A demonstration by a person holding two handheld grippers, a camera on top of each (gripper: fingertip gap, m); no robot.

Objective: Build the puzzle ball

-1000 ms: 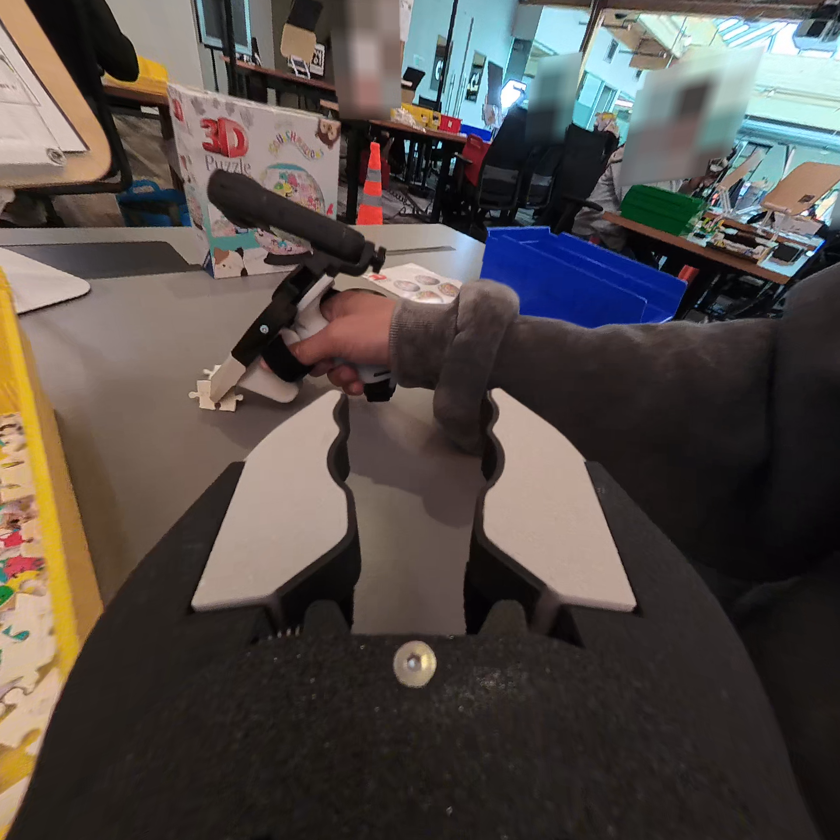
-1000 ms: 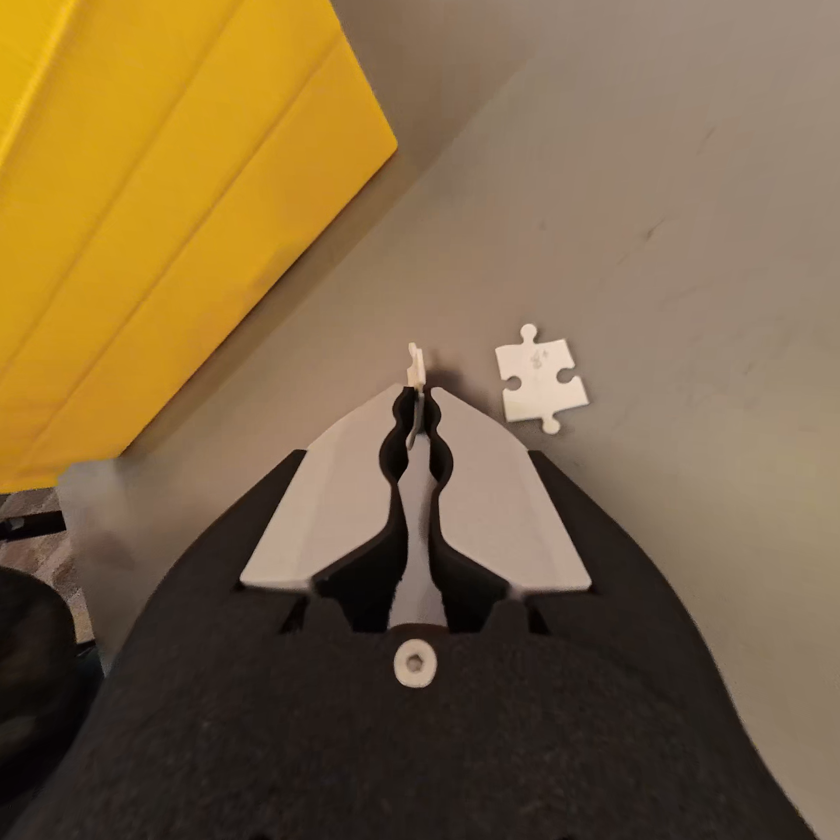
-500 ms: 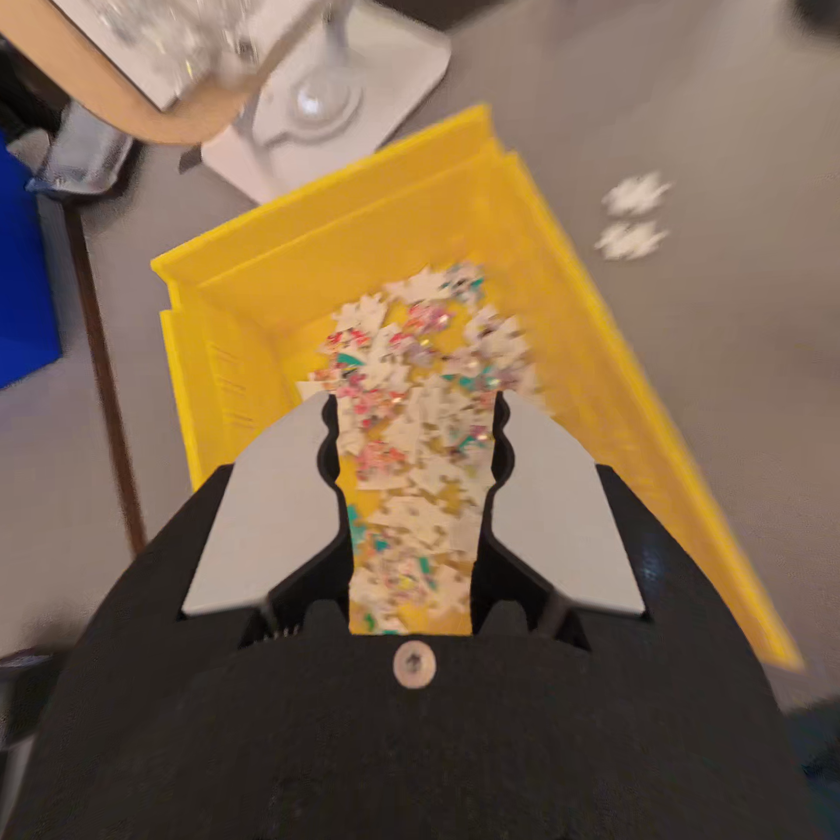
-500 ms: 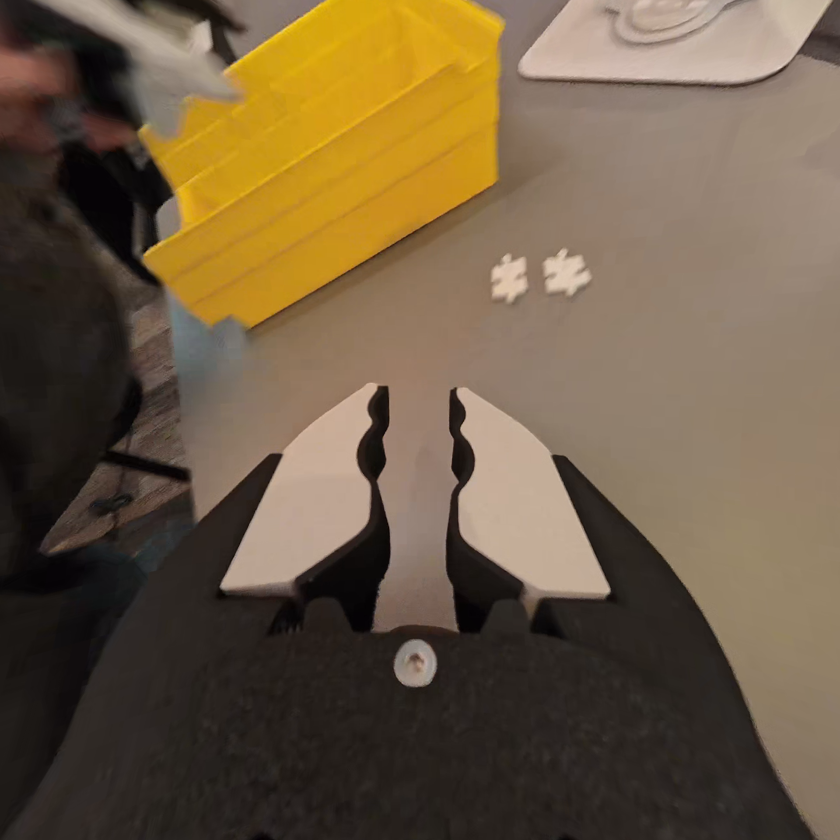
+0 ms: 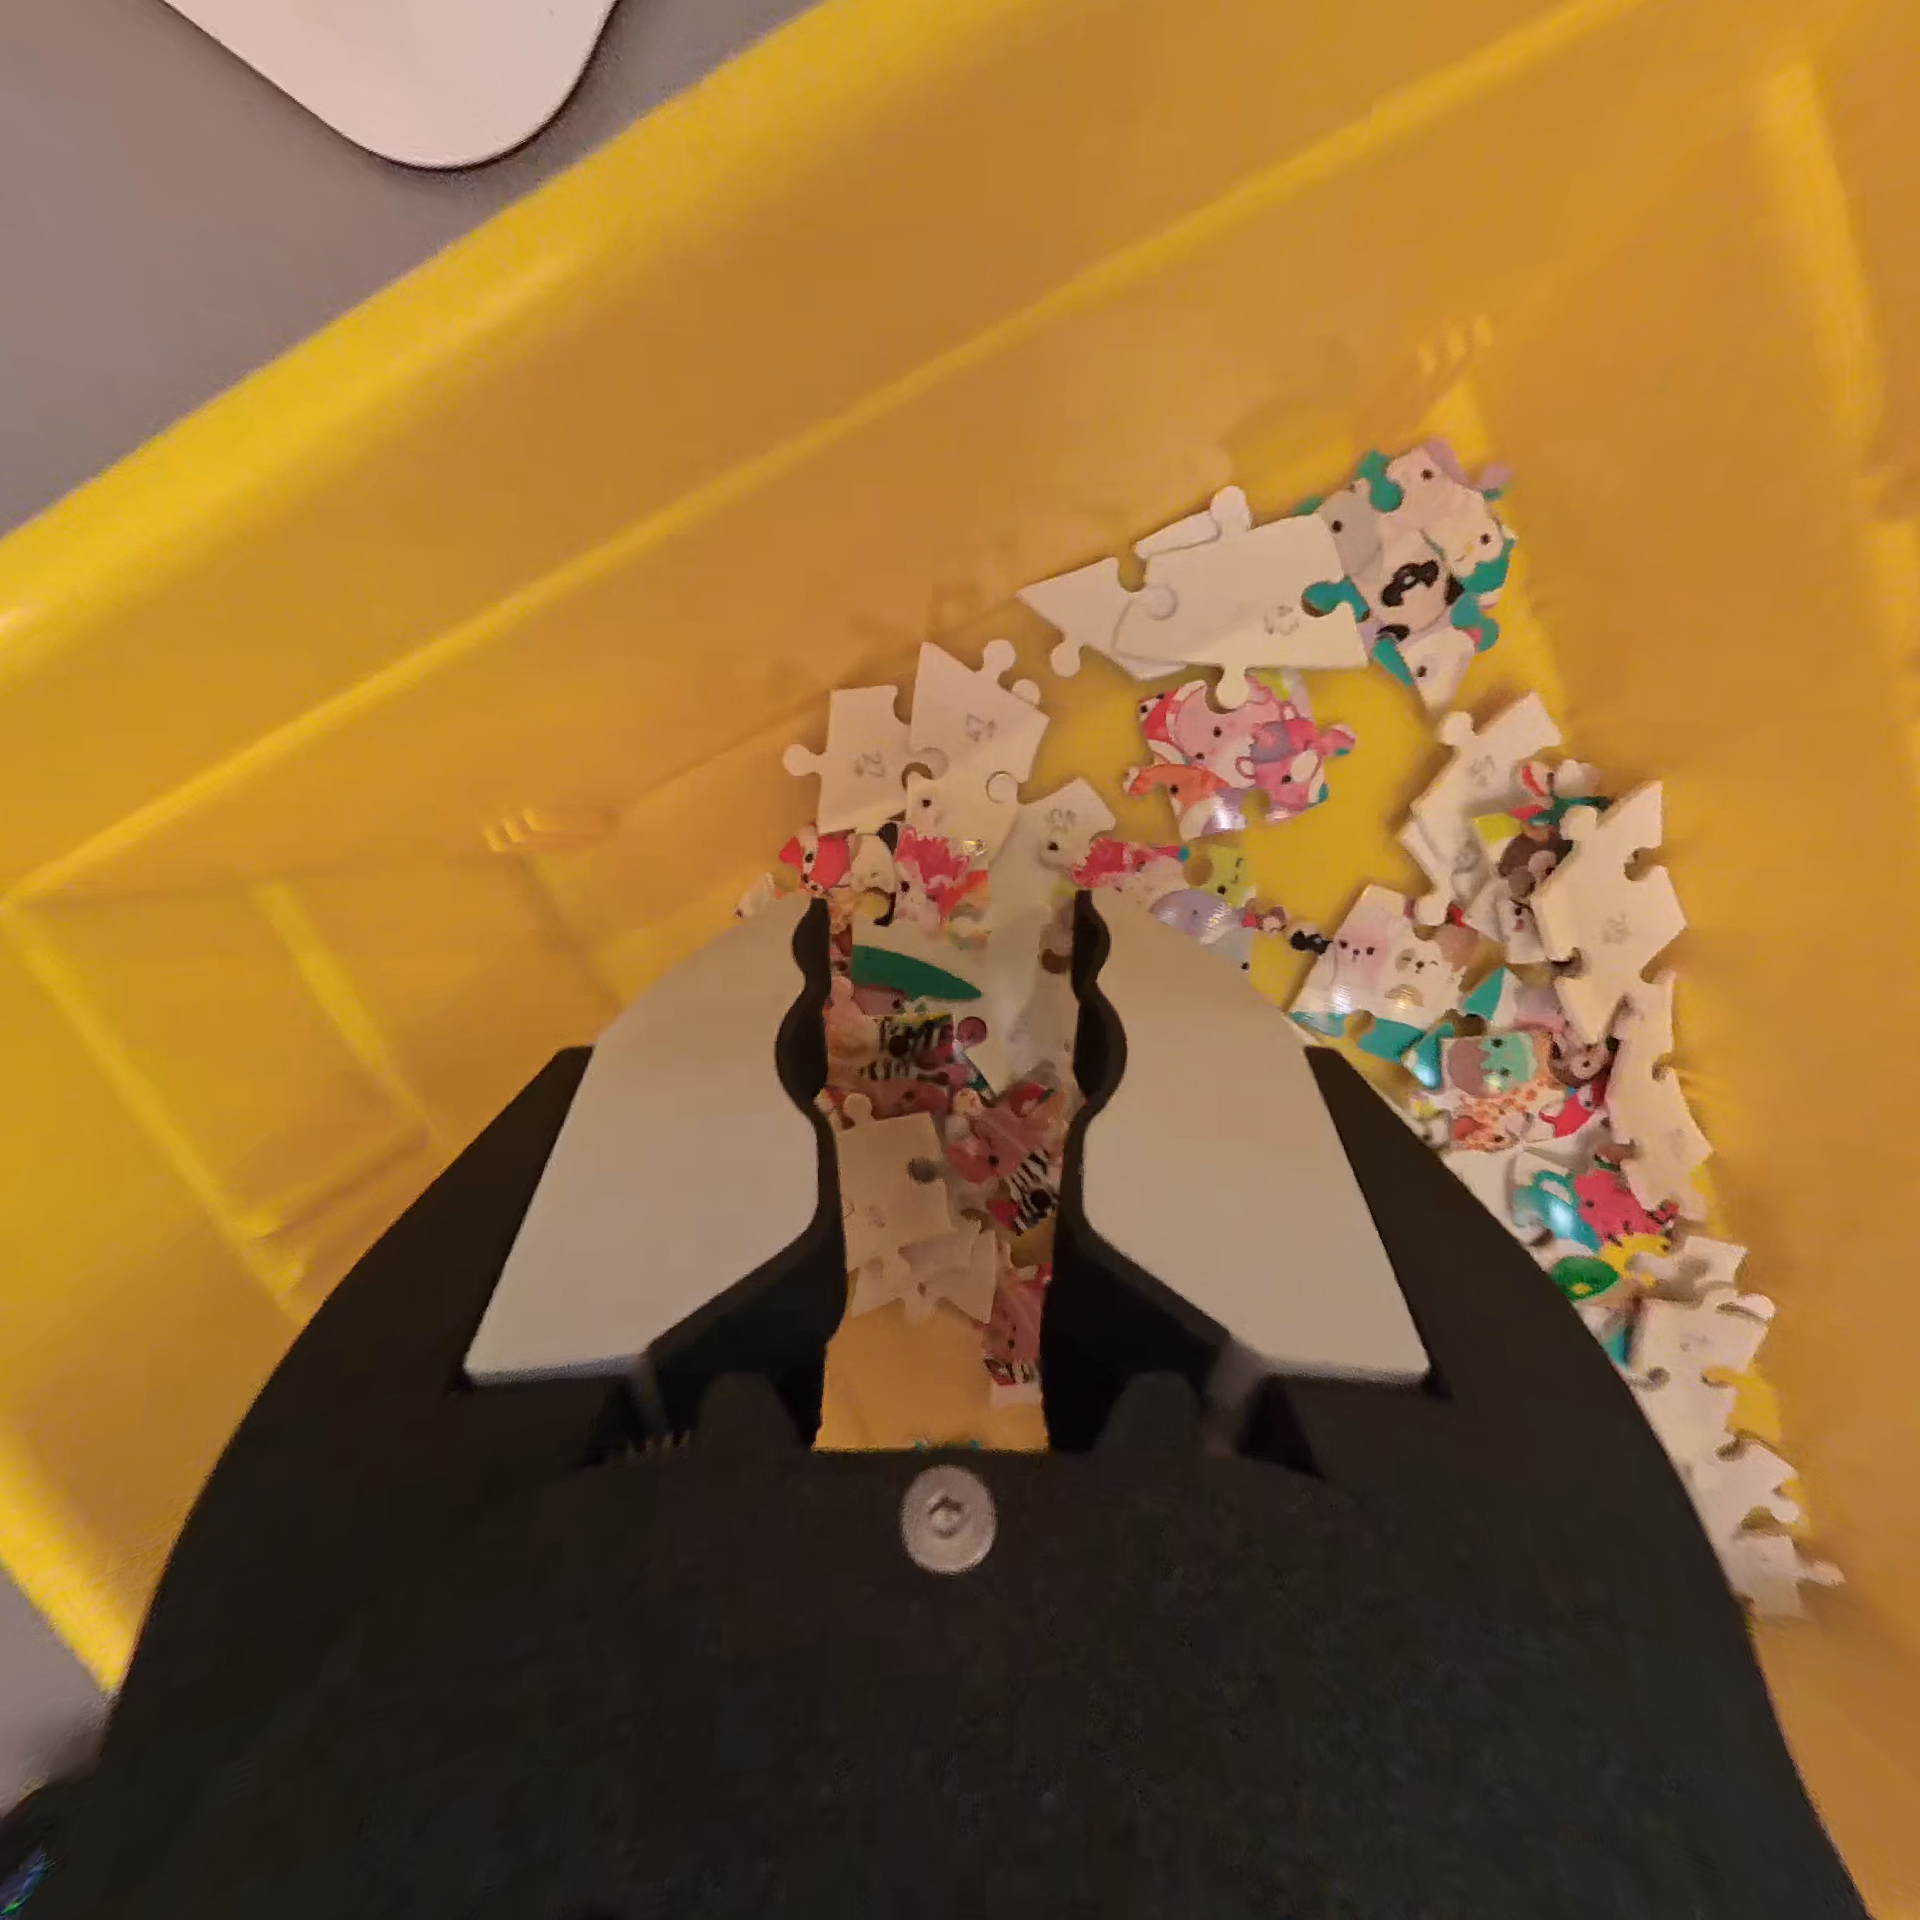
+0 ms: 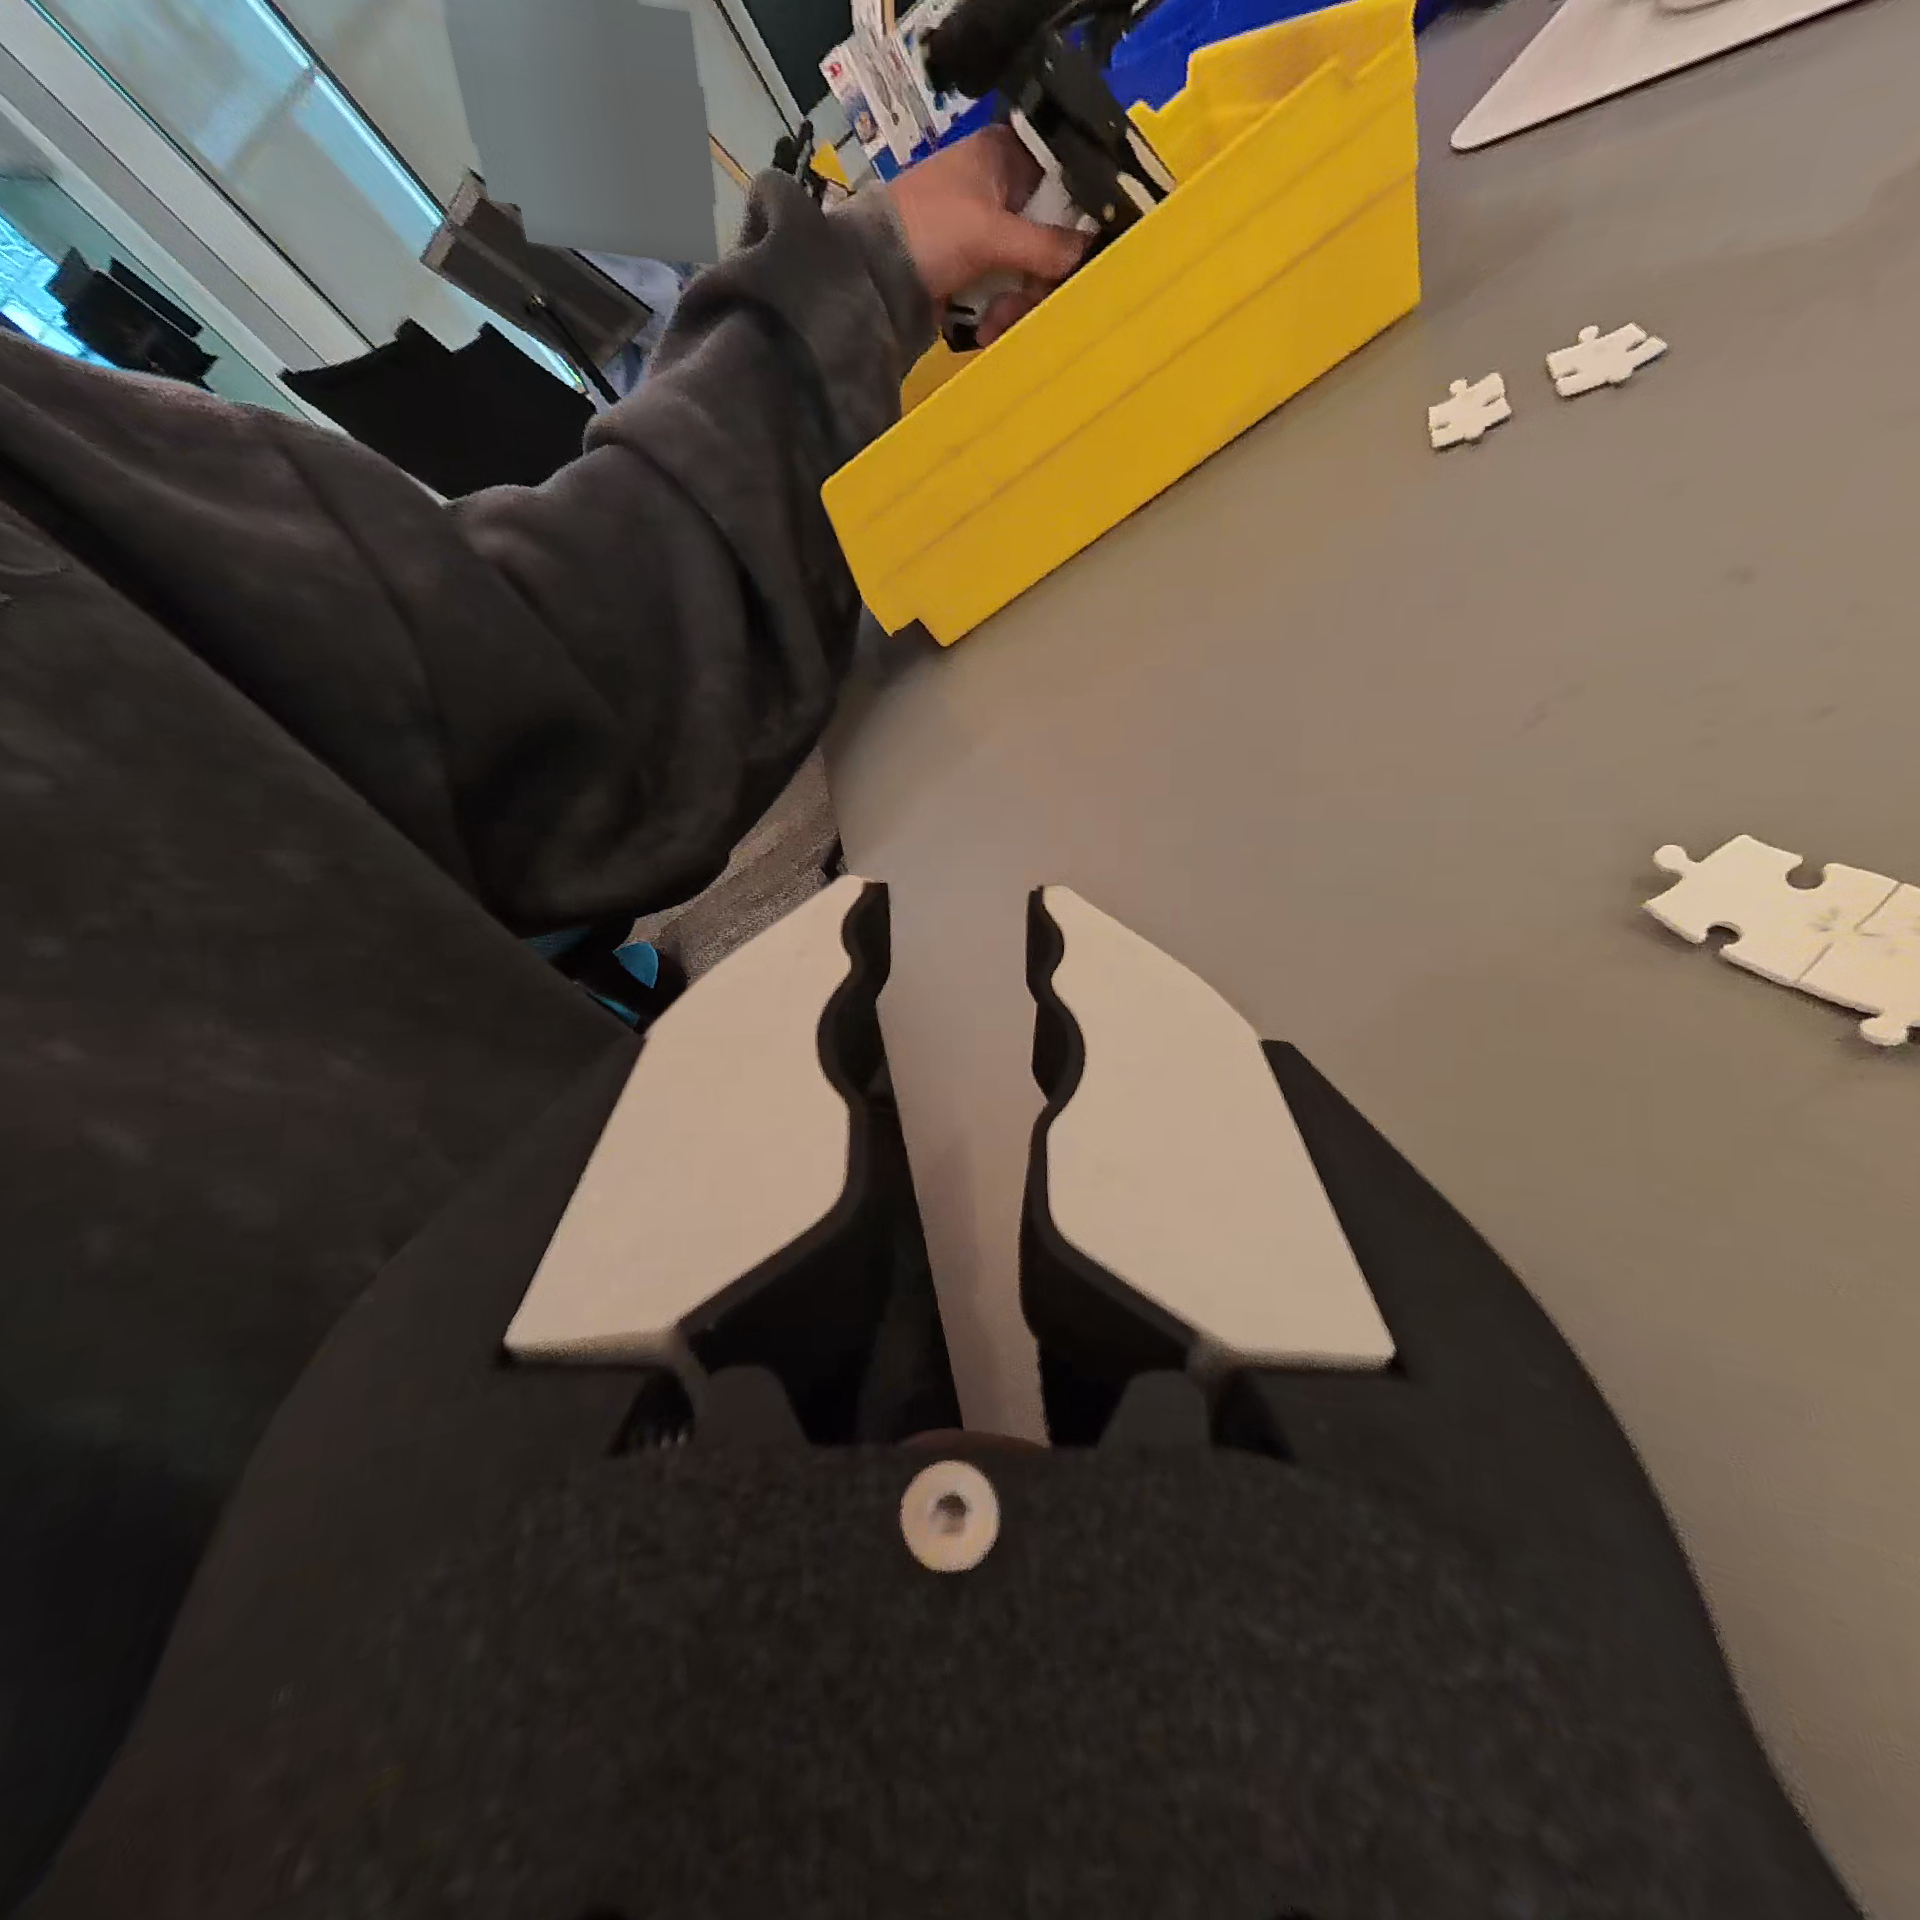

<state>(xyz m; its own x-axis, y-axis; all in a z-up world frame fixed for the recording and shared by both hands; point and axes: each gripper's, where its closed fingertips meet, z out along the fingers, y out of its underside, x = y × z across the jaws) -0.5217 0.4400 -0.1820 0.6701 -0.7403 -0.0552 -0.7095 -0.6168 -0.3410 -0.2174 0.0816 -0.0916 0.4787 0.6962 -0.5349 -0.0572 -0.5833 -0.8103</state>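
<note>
Judging by the table, little is built: one joined pair of white puzzle pieces (image 6: 1808,930) lies there, two more apart. The loose pile (image 5: 1455,987) remains in the yellow plastic bin (image 5: 623,468), where the left gripper (image 5: 951,909) is held parted; the right gripper (image 6: 958,891), parted too, is held empty.

Both grippers, left (image 5: 951,909) and right (image 6: 958,896), fingers parted, empty.
</note>
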